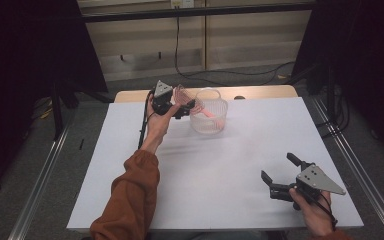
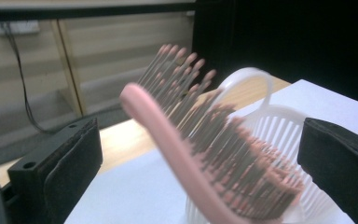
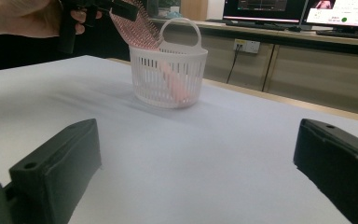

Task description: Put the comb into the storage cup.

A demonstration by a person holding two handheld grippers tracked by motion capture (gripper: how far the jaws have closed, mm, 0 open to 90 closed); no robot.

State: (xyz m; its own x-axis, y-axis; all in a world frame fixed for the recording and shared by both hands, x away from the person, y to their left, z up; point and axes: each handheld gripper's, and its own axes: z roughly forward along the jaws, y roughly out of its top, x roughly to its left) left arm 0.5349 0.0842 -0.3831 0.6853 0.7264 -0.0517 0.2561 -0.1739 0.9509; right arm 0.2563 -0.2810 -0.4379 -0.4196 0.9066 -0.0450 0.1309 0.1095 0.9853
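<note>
- Seen from the high view, the left gripper [image 1: 182, 106] is held at the far side of the table [image 1: 130, 165], just beside the white basket [image 1: 209, 118]. A pink hairbrush [image 1: 190, 100] is seen with its handle down inside the basket and its bristle head leaning out over the rim, toward the left gripper.
- Also in the high view, the right gripper [image 1: 275, 175] is rested near the front right corner of the table, well apart from the basket, with its jaws spread and nothing between them.
- From the left gripper view, the hairbrush [image 2: 214, 154] is seen between the two black jaws, but the pads are not pressed on it; the jaws are wide apart, so the brush is judged to be released. The basket [image 2: 279, 126] is seen right behind it.
- From the right gripper view, the basket [image 3: 168, 74] is seen standing upright on the table [image 3: 191, 154], with the hairbrush [image 3: 137, 28] leaning on its rim under the left gripper [image 3: 102, 11].
- To finish the step well, the left gripper should probably be drawn back straight and slowly, with the jaws kept wide, so that the bristles are not caught and the light basket is not tipped.
</note>
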